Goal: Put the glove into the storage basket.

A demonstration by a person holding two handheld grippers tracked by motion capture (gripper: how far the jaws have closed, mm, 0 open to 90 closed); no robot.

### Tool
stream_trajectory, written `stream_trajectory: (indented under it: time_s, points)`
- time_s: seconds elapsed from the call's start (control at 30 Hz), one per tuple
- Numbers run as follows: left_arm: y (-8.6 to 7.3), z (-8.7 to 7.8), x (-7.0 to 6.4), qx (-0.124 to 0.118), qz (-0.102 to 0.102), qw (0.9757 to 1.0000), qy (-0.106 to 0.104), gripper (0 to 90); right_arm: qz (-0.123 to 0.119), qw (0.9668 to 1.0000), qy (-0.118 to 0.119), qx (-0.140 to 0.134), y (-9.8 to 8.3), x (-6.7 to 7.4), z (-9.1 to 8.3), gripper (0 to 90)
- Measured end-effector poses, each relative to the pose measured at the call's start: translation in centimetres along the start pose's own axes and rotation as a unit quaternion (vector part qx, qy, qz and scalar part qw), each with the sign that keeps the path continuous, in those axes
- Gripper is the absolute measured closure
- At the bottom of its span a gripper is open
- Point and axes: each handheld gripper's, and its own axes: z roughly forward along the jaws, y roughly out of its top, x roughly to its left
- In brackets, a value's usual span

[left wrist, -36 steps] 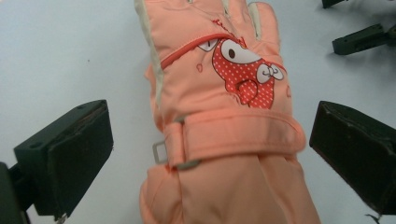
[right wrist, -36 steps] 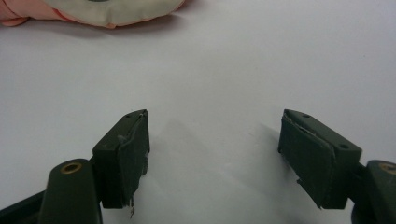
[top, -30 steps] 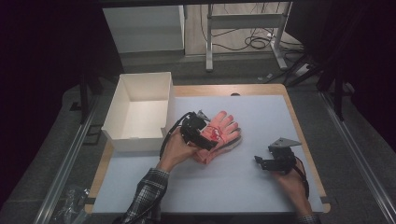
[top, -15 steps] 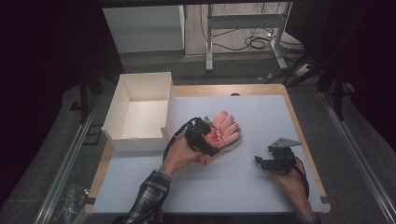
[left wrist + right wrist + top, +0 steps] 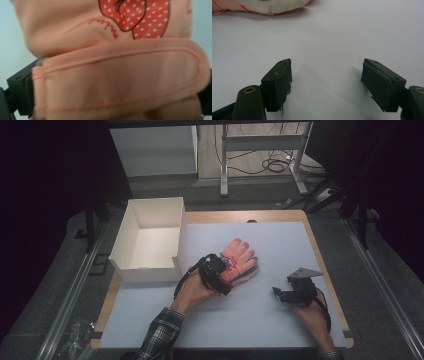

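Unreadable red scrawl on glove point(image 5: 75, 37)

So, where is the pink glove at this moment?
In the high view the glove lies on the table near its middle, right of the white box. The left tongs are at its cuff; the right tongs rest farther right.

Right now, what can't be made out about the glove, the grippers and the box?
- Left gripper: in the left gripper view the orange glove covers its jaws, so a grip is unclear.
- Glove's cuff end: high view, behind that gripper.
- White box: high view, its near wall hides the near strip of floor.
- Right gripper: jaws apart, nothing between.
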Motion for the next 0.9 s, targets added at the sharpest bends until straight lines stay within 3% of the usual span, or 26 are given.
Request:
stream_trajectory:
  time_s: [0.17,0.23,0.37,0.57,0.73,0.9]
  points:
    - [-0.3,1.3,-0.3,0.018,0.006,0.9998,0.007,0.0,0.000,1.0000,0.000,0.000,0.0,0.0,0.0,24.7]
    - [-0.4,1.4,-0.2,0.016,-0.001,0.9999,-0.003,0.2,0.000,1.0000,0.000,0.000,0.0,0.0,0.0,24.7]
    - [-0.6,1.1,0.0,0.011,-0.006,0.9995,-0.028,11.2,0.000,1.0000,0.000,0.000,0.0,0.0,0.0,24.7]
    - [-0.4,0.3,-0.5,0.017,0.005,0.9997,-0.015,31.5,0.000,1.0000,0.000,0.000,0.0,0.0,0.0,24.7]
    - [-0.5,-0.2,-0.2,0.005,-0.003,0.9997,-0.025,38.8,0.000,1.0000,0.000,0.000,0.0,0.0,0.0,24.7]
    - [-0.4,-0.8,0.2,-0.008,-0.020,0.9990,-0.040,39.8,0.000,1.0000,0.000,0.000,0.0,0.0,0.0,24.7]
